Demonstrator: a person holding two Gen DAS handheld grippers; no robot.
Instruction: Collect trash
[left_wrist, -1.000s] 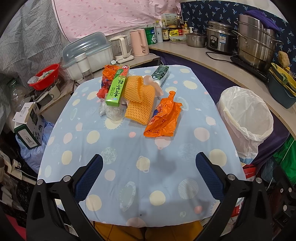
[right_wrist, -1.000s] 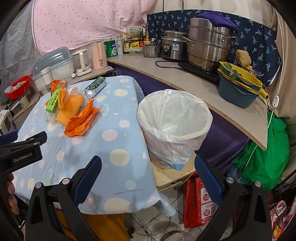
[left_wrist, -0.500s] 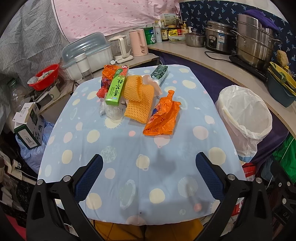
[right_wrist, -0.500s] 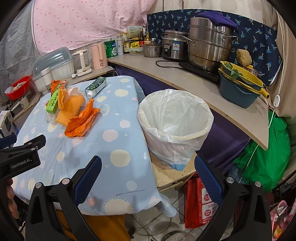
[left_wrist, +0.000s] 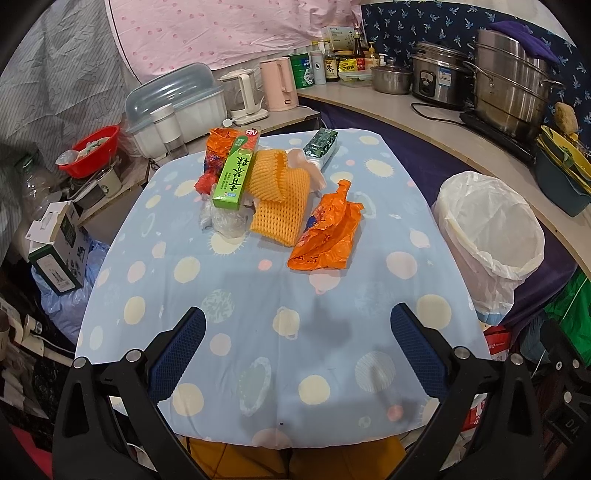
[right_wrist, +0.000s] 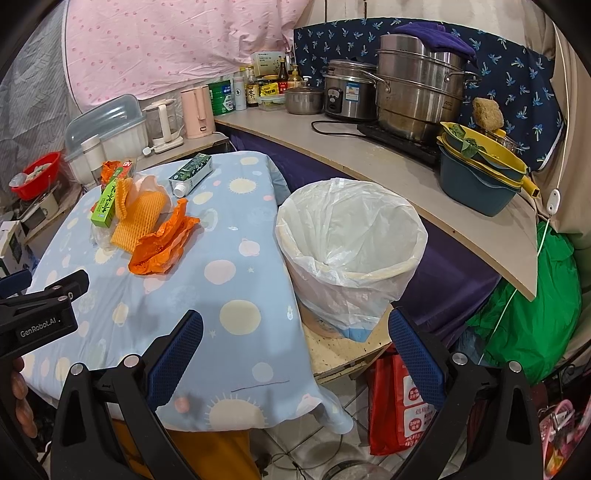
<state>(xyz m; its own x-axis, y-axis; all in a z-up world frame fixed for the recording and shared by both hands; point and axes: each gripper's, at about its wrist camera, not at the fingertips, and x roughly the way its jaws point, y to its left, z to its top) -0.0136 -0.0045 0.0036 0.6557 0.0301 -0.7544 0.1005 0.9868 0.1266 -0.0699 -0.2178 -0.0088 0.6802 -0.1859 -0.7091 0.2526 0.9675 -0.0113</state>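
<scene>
A cluttered kitchen surrounds the blue dotted desk (left_wrist: 258, 295). The trash pile (left_wrist: 273, 192) at its far end partly buries a clear bag. The left tool (left_wrist: 297, 347) and right tool (right_wrist: 295, 345) hover wide open, empty, beside the lined bin (right_wrist: 351, 240).

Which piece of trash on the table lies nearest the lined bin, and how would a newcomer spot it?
Start at the table with the pale blue dotted cloth and find the trash pile at its far half. At the pile's edge toward the white-lined bin lies a crumpled orange plastic bag. Unlike the ribbed orange foam net beside it, it is glossy, wrinkled and printed.
</scene>
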